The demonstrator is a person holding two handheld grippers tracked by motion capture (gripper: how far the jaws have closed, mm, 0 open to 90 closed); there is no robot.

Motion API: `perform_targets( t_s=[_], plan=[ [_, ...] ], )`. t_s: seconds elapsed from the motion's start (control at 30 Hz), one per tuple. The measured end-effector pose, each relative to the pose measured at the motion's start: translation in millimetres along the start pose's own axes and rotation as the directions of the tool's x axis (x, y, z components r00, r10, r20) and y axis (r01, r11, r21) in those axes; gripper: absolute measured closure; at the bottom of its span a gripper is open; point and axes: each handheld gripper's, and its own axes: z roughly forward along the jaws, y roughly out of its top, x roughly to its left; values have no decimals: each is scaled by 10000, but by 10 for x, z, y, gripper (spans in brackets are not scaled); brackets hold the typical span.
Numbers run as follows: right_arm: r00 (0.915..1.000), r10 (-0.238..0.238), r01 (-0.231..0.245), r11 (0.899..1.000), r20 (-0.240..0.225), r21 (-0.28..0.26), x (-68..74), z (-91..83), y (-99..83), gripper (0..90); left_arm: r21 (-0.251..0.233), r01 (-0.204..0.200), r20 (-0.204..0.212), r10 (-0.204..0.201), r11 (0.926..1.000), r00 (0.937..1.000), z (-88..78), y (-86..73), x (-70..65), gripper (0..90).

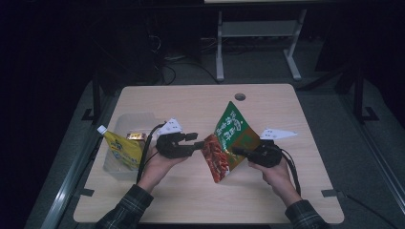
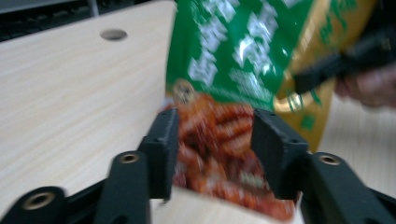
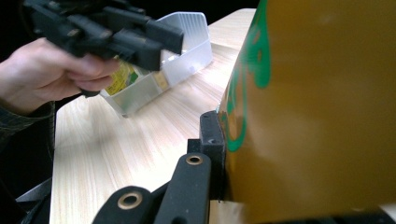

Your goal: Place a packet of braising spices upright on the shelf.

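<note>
Snack bag (image 1: 229, 143) held upright over the worktop (image 1: 191, 105)

It is clamped by the right gripper (image 1: 239, 151); the left gripper (image 1: 198, 141), half open, straddles its lower edge.

From above, my table (image 1: 191, 105) is the one lit patch; the floor and the room behind it sink into near black, and the corners of the high view darken further. Light falls from overhead, evenly, so shadows under my hands are faint and short. The snack bag (image 1: 229, 140) throws small white glints off its glossy film. In the left gripper view the bag (image 2: 243, 56) is smeared by motion blur, its print unreadable, while the black jaws at the bottom are only slightly sharper. In the right gripper view the bag's yellow back (image 3: 317, 107) sits too close and is soft, and my left claw (image 3: 161, 44) beyond it is blurred; the wood grain looks crisp.
</note>
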Motion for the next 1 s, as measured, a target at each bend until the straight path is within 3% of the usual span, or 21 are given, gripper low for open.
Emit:
perform_targets(
  t_s=[0.13,0.23,0.33,0.6,0.63,0.9,1.0],
  plan=[
    [9999,-139,139,9998,29,168,24,8,94,898,867,-350,191,335,9956,9993,-32,-131,-110,347],
    [9995,-315,316,9989,-41,337,51,24,175,898,1347,-372,359,326,9902,9988,-70,-275,-162,288],
    [9990,-436,436,9982,-21,405,77,62,260,898,1596,-274,497,197,9868,9986,-101,-400,-214,252],
    [9975,-693,699,9954,-104,656,105,268,546,898,1956,-917,640,806,9764,9947,-206,-600,-392,165],
    [9970,-765,772,9949,-141,649,110,300,587,898,1915,-775,622,667,9784,9958,-207,-625,-418,154],
    [9928,-1097,1125,9919,-481,585,218,608,957,898,2292,-839,766,679,9697,9947,-187,-778,-462,139],
    [9899,-1271,1305,9900,-634,538,284,741,1099,898,2501,-1043,768,877,9626,9932,-139,-801,-450,139]
  ],
)
